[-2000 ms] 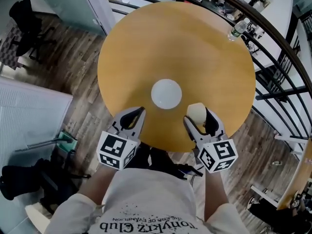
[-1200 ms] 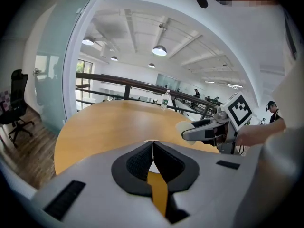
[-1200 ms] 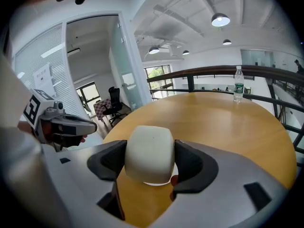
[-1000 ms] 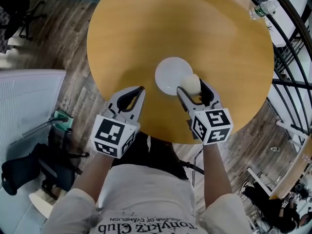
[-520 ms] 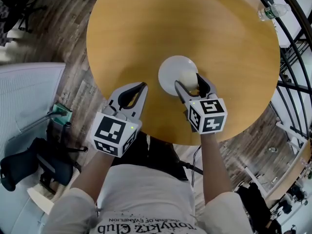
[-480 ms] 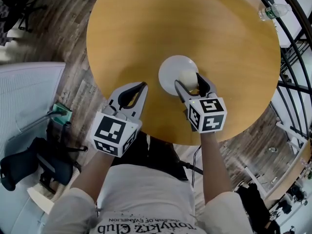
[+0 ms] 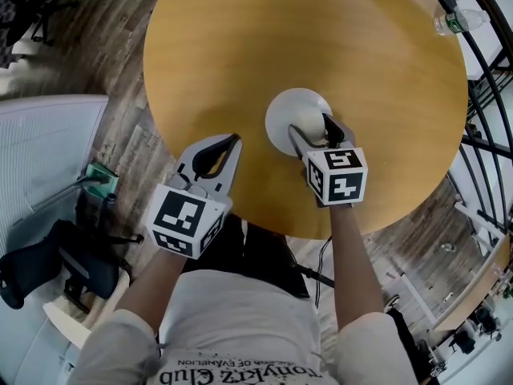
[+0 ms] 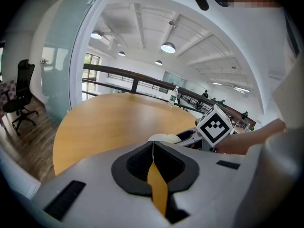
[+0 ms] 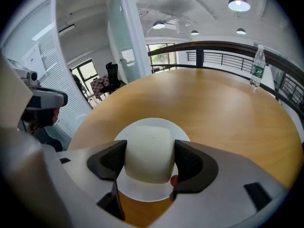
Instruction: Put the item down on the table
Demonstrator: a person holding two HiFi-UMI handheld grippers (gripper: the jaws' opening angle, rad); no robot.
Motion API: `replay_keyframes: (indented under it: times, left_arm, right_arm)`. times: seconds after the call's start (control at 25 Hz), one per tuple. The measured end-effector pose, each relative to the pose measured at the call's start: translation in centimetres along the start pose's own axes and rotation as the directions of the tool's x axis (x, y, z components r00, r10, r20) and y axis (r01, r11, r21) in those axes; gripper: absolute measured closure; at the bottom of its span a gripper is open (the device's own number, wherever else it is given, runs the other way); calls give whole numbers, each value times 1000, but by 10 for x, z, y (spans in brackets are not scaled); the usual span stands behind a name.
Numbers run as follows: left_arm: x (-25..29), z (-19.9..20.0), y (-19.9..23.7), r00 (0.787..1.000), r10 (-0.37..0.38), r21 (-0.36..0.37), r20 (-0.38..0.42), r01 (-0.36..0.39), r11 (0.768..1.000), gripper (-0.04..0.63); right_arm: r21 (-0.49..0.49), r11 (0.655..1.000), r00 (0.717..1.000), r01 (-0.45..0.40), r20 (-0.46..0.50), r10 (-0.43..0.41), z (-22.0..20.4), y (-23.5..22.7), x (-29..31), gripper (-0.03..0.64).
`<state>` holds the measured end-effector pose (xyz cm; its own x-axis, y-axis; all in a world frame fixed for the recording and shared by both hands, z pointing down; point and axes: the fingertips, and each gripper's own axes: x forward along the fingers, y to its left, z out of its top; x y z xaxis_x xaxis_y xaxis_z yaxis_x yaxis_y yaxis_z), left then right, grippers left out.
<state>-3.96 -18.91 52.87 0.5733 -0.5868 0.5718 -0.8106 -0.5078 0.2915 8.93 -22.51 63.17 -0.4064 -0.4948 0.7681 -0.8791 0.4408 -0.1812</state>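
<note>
A cream, rounded block sits between the dark pads of my right gripper, which is shut on it. Block and gripper hang over a white round plate near the middle of the round wooden table; I cannot tell whether the block touches the plate. In the head view the right gripper covers the plate's near edge. My left gripper is shut and empty above the table's near edge, left of the plate. Its own view shows the jaws pressed together.
A water bottle stands at the table's far right edge, also in the right gripper view. A dark railing curves behind the table. An office chair and grey panel are on the floor to the left.
My right gripper has carried the block forward from the table's near edge to over the plate and lowered. The left gripper has stayed shut in nearly the same place.
</note>
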Motion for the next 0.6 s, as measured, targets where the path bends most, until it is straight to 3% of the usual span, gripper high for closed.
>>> replay_keyframes:
  times: [0.6]
  left_arm:
    - [1,-6,6,1000,12,-26,-2,-12,1000,571]
  right_arm:
    - [-42,999,997,11,-72,-14,-7,0,16,290]
